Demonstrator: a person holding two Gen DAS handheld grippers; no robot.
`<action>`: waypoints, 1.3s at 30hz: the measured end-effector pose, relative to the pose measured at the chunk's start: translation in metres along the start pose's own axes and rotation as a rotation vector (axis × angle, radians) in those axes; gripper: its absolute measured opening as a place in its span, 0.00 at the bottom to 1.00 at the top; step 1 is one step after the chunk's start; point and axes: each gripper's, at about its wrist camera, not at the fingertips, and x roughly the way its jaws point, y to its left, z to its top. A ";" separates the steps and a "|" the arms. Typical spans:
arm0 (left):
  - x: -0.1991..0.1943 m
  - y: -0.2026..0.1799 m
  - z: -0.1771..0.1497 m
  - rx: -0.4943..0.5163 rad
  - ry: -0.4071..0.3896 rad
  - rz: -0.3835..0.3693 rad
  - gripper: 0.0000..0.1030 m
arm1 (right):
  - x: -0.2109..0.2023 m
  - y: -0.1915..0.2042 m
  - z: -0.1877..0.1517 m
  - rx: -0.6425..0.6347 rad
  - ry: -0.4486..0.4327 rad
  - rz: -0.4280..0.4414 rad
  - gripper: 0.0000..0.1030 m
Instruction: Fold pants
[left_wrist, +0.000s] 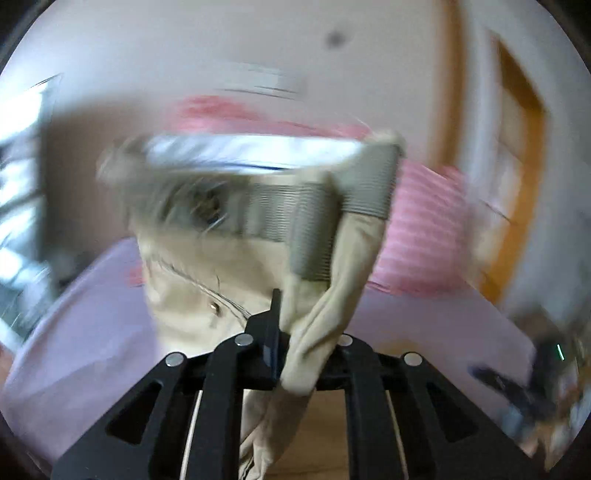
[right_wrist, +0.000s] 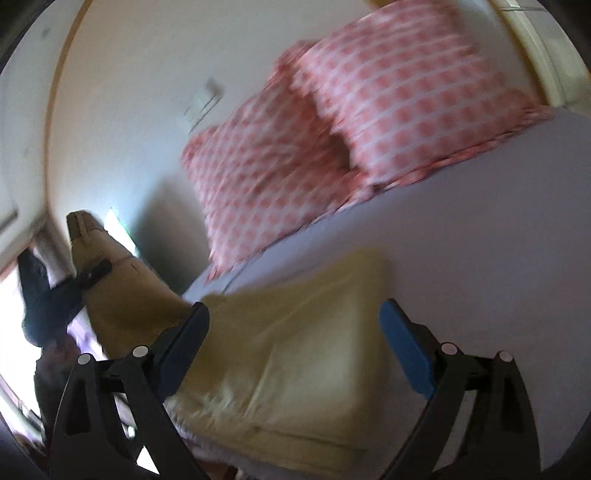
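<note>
Hanging from the left gripper (left_wrist: 280, 332), the beige cotton pants (left_wrist: 236, 273) are lifted clear of the lavender bed sheet (left_wrist: 92, 325), a bunched fold of their cloth pinched between jaws that stand nearly closed. Just ahead of those jaws the grey ribbed elastic waistband (left_wrist: 295, 210) runs across the view, with a small metal rivet (left_wrist: 214, 305) on the front panel a little to the left of the jaws; the upper part of the garment is smeared by motion blur. Beyond the waistband lies something pink-striped, too blurred to make out. The right gripper (right_wrist: 295, 347) has its jaws spread wide with nothing between the blue pads (right_wrist: 406, 350); directly ahead of them and below, part of the beige cloth lies flat on the sheet in a broad folded panel. Off to the left of these open jaws the rest of the garment rises from the bed to the other gripper, seen dark and small against a bright window. Farther ahead, past the flat panel, two pink-and-white checked pillows (right_wrist: 369, 122) lean at the head of the bed against a pale wall (right_wrist: 129, 92).
</note>
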 end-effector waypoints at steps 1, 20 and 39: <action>0.013 -0.027 -0.006 0.065 0.028 -0.036 0.12 | -0.006 -0.008 0.004 0.030 -0.019 -0.008 0.93; 0.020 -0.018 -0.080 0.096 0.266 -0.144 0.60 | 0.077 -0.033 0.012 0.008 0.399 -0.091 0.53; 0.132 0.104 -0.080 -0.286 0.609 -0.209 0.74 | 0.111 -0.049 0.024 0.139 0.507 0.116 0.36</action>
